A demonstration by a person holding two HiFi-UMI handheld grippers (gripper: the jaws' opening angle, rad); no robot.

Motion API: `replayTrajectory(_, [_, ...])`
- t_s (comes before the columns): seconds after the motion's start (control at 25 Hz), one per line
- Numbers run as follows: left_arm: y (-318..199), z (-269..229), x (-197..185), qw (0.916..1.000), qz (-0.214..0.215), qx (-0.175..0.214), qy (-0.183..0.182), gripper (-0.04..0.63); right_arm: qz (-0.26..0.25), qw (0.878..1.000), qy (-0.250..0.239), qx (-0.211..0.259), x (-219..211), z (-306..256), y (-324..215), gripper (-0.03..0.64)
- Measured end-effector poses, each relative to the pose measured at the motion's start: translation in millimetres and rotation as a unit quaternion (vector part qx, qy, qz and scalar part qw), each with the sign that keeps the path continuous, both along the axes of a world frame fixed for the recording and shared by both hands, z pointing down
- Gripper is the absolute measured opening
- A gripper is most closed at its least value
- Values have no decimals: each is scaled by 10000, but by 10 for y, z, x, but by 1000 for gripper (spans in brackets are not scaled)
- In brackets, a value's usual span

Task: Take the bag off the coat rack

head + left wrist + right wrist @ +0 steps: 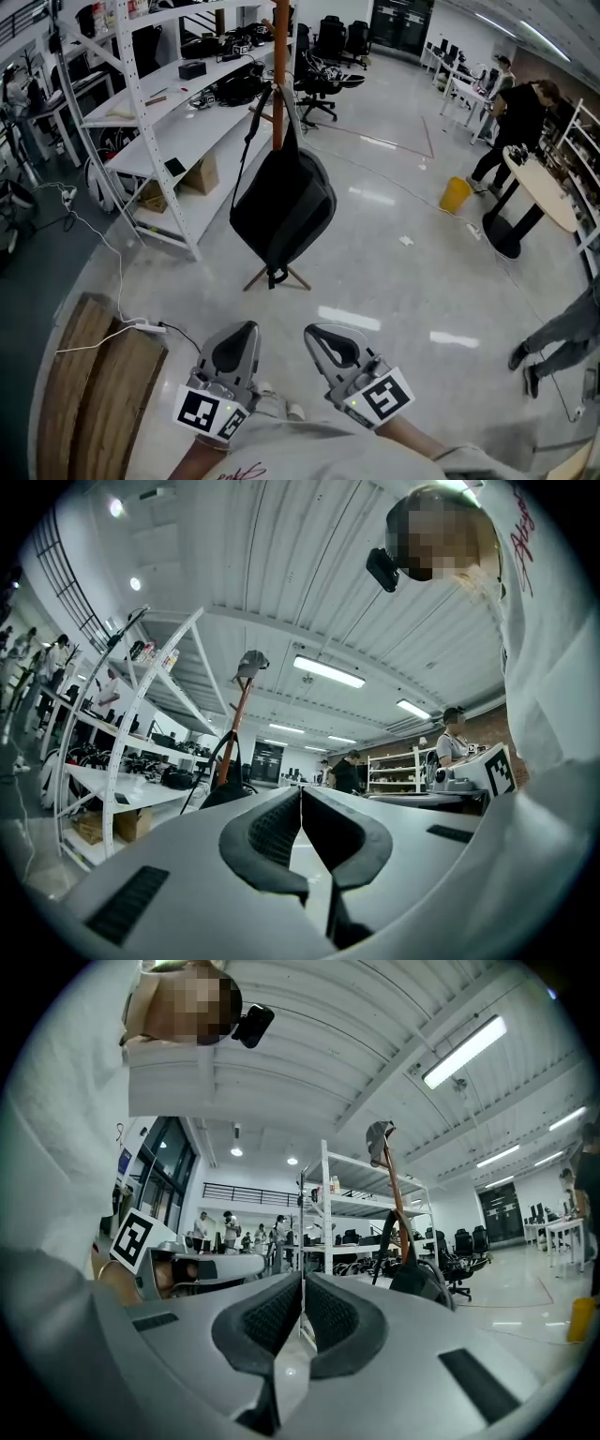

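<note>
Two tools: left tool (236, 349) and right tool (330, 347) both pressed together, pinching nothing, held low by the body.
Bag: black backpack (281, 202) hanging from the coat rack (279, 66), long axis straight down along the pole.
Direction: dead ahead and higher than both tools, well apart from them.
Nearer tool: roughly even, backpack centred between the two.
Likely next: spread a tool, reach up and forward for the straps.

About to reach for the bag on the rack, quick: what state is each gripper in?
Left gripper: closed, holding nothing.
Right gripper: closed, holding nothing.
</note>
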State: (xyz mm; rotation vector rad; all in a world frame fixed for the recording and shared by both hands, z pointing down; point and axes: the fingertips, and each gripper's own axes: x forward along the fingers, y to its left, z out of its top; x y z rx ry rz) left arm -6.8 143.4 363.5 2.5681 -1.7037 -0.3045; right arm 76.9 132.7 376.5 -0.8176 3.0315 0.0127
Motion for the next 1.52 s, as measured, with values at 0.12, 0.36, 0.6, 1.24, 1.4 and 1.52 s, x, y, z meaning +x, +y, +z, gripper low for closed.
replayTrajectory(0.12, [-37, 17, 7, 10000, -29, -36, -7, 20, -60, 10000, 58, 11, 1, 29, -27, 23])
replayTrajectory(0.36, [-271, -5, -47, 10000, -49, 47, 11, 20, -97, 10000, 14, 4, -70, 29, -238, 23])
replayTrajectory(0.6, [-692, -7, -113, 9999, 54, 96, 14, 20, -82, 9999, 44, 144, -177, -1, -604, 23])
replayTrajectory(1.24, [-2176, -111, -732, 9992, 359, 131, -73, 20, 151, 9997, 65, 181, -811, -80, -2081, 23])
replayTrajectory(1.4, [-2521, -139, -850, 9985, 520, 126, -105, 20, 375, 9992, 79, 73, -921, -115, -2441, 23])
replayTrajectory(1.52, [-2756, -156, -944, 9978, 645, 126, -131, 20, 399, 9991, -40, 164, -1029, -133, -2655, 23])
